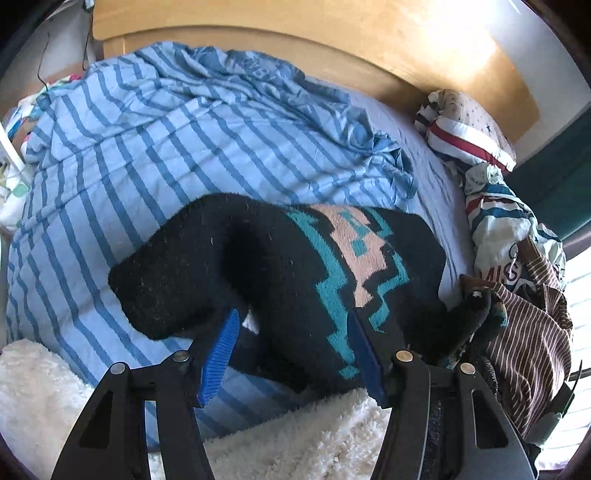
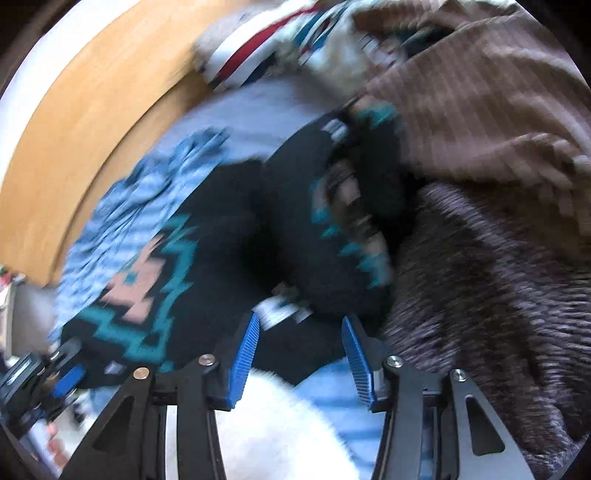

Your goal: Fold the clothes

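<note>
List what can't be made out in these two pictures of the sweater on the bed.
- Black patterned sweater: near hem hidden behind the left gripper in the left wrist view.
- Right gripper: grip on the sweater unclear; motion blur smears the right wrist view.
- Brown striped garment: cut off by the left view's right edge.
- Clothes pile: printed lettering partly folded under.

1 black knitted sweater with teal and pink zigzags, 1 blue striped duvet, 1 brown striped garment, 1 white fluffy blanket, 1 wooden headboard, 2 black grippers with blue pads.
</note>
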Demonstrator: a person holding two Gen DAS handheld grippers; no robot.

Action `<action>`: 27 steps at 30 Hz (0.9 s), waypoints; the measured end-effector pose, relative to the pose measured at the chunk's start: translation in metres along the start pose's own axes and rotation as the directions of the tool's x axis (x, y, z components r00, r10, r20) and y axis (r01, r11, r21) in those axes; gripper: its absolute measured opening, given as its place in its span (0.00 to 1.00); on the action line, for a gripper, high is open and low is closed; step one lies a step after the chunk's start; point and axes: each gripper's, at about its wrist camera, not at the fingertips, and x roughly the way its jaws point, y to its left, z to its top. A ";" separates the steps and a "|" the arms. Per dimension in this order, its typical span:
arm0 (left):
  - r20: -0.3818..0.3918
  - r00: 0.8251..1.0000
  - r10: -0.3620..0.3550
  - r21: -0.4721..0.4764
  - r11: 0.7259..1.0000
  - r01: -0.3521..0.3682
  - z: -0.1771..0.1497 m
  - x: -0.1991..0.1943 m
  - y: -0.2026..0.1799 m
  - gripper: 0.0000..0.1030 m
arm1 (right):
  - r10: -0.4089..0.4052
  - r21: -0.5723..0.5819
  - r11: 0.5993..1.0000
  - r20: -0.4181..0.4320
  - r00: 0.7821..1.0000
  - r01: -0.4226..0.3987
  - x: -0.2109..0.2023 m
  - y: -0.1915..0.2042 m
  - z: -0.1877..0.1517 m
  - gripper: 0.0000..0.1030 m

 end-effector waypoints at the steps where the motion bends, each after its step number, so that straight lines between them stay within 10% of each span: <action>1: 0.014 1.000 0.010 0.001 1.000 -0.010 0.001 0.000 0.000 0.60 | -0.070 -0.030 0.997 0.033 0.997 0.071 -0.001 0.003 0.001 0.51; 15: -0.121 0.992 -0.044 0.134 0.989 0.060 0.037 0.057 -0.049 0.76 | -0.259 -0.142 0.957 -0.030 0.965 0.252 0.064 0.044 0.049 0.66; 27: -0.159 0.986 -0.058 0.097 0.993 0.074 0.040 0.083 -0.021 0.76 | -0.324 -0.269 0.917 -0.072 0.943 0.295 0.109 0.073 0.046 0.27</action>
